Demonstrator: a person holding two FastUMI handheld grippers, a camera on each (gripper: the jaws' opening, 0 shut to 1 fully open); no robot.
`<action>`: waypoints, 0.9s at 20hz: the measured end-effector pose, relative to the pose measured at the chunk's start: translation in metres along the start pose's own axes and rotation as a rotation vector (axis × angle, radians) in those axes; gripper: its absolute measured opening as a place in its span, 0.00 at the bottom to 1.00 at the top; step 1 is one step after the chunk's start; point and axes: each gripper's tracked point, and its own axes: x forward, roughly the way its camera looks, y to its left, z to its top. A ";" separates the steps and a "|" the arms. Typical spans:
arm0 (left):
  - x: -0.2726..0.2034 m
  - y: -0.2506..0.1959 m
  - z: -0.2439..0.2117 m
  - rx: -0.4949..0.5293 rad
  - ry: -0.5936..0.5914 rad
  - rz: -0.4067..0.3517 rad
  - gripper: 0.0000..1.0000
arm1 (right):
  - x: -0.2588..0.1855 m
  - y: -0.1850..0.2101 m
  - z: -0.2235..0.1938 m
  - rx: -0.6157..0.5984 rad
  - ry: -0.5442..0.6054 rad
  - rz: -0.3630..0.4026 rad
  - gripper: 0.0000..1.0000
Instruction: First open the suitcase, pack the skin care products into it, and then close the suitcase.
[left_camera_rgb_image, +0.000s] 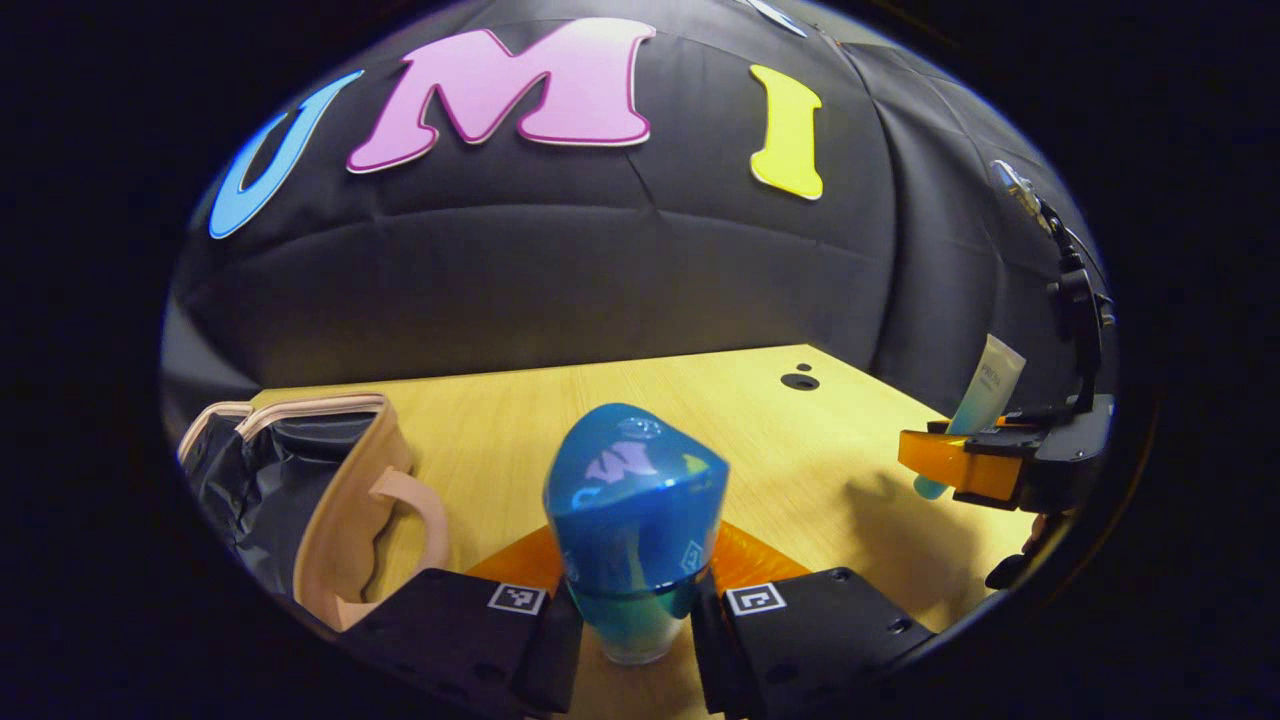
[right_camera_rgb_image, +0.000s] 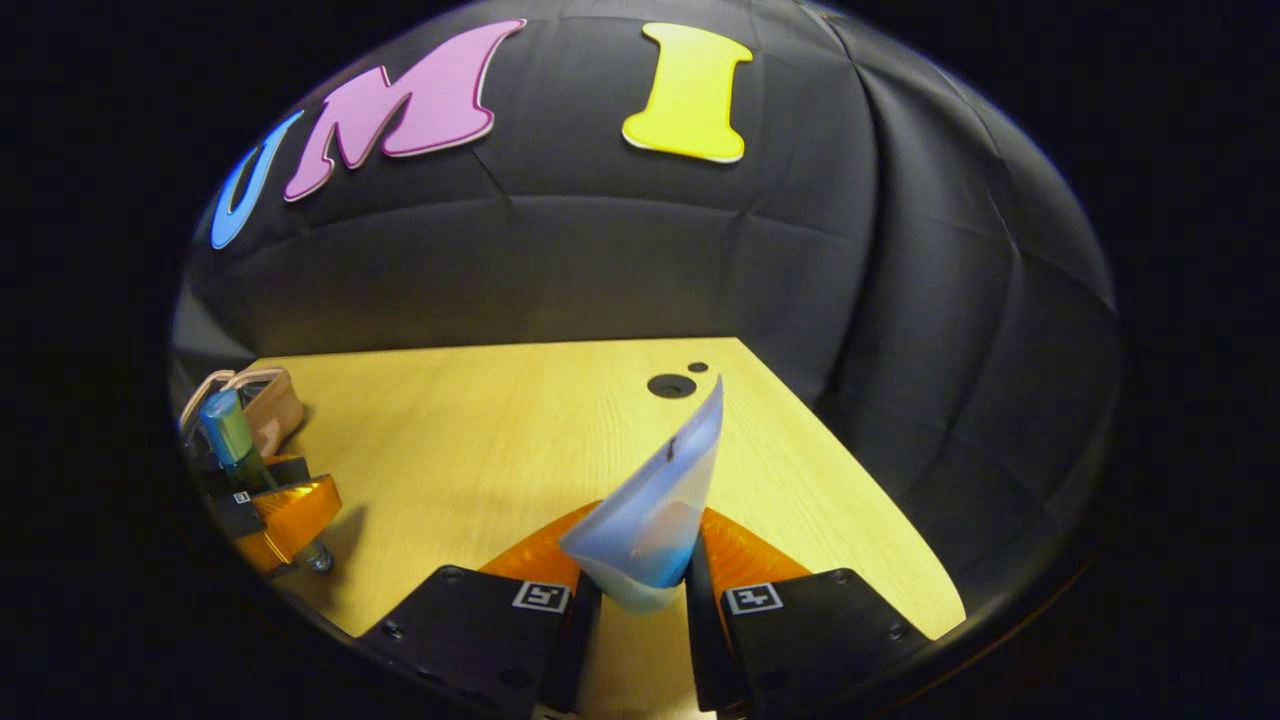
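Two grippers (left_camera_rgb_image: 635, 640) (right_camera_rgb_image: 640, 610) hiding products' bases, suitcase (left_camera_rgb_image: 300, 490) cropped

Left gripper view: suitcase (left_camera_rgb_image: 300, 500) cut off at lower left edge; dark interior too dim to tell contents. Blue bottle (left_camera_rgb_image: 635, 530) base hidden between left claw (left_camera_rgb_image: 635, 630) fingers. Right claw (left_camera_rgb_image: 960, 465) cut by right edge; tube (left_camera_rgb_image: 985, 400) lower end hidden behind its orange finger; tube label too small to tell.

Right gripper view: tube (right_camera_rgb_image: 655, 510) bottom hidden between fingers. Suitcase (right_camera_rgb_image: 255, 400) mostly hidden behind left claw (right_camera_rgb_image: 270, 520), cut by left edge. Table (right_camera_rgb_image: 480, 440) near edge hidden under claw bodies.
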 end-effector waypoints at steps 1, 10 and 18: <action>-0.010 0.006 0.011 -0.002 -0.025 0.007 0.47 | -0.009 0.008 0.005 -0.011 -0.005 0.021 0.41; -0.121 0.158 0.071 -0.061 -0.072 0.253 0.50 | -0.094 0.125 0.080 -0.086 -0.077 0.302 0.41; -0.124 0.289 -0.020 -0.105 0.235 0.351 0.51 | -0.130 0.203 0.102 -0.075 -0.096 0.485 0.41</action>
